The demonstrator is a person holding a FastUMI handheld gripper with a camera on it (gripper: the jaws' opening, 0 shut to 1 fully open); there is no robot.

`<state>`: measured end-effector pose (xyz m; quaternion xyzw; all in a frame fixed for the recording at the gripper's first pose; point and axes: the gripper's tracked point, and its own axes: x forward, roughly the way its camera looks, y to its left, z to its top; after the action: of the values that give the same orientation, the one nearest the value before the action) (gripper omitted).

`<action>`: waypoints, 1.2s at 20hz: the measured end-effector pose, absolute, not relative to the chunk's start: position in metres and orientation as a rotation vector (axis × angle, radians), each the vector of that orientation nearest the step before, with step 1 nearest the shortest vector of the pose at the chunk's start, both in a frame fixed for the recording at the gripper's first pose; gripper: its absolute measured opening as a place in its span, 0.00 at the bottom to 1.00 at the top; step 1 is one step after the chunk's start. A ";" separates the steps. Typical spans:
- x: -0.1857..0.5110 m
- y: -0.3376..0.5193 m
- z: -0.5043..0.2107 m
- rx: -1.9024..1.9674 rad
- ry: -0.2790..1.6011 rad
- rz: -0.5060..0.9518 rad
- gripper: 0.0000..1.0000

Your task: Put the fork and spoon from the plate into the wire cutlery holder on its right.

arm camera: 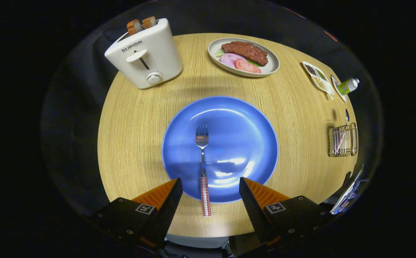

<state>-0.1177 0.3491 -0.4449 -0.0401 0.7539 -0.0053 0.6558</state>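
Your claw (pixel 211 191) hung open, straddling the fork's (pixel 202 157) handle; stiff, light, probably slippery steel, so you'd best pinch that checked handle.

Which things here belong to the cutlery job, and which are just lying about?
Job: fork on blue plate; wire cutlery holder, a spoon-like utensil already in it; gripper, jaws open astride the fork's handle.

Lying about: toaster, food plate, condiment dish, small bottle.

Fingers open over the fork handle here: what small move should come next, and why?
Probably lower the gripper and close on the fork with the red-checked handle. The fingers are open, the handle lies between them over the round blue plate's rim, and a utensil already stands in the wire cutlery holder.
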 end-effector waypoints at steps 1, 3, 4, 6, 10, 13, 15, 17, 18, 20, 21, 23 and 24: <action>-0.121 0.349 -0.449 -0.087 1.724 -0.017 0.91; -0.127 0.351 -0.455 -0.061 1.751 -0.017 0.83; -0.128 0.351 -0.457 -0.058 1.758 -0.020 0.81; -0.132 0.350 -0.460 -0.044 1.775 -0.025 0.72; -0.139 0.356 -0.470 -0.039 1.798 0.011 0.48; -0.145 0.360 -0.474 -0.043 1.806 0.040 0.23; -0.145 0.358 -0.470 -0.047 1.810 0.027 0.12; -0.142 0.354 -0.467 -0.040 1.796 0.008 0.08; -0.139 0.351 -0.464 -0.029 1.784 -0.001 0.08; -0.131 0.338 -0.452 -0.027 1.761 -0.026 0.08; -0.126 0.329 -0.444 -0.030 1.749 -0.048 0.08; -0.115 0.307 -0.426 -0.029 1.720 -0.098 0.08; -0.109 0.293 -0.416 -0.031 1.705 -0.125 0.08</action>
<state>-0.1091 0.2932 -0.4156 -0.0137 0.7525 -0.0550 0.6562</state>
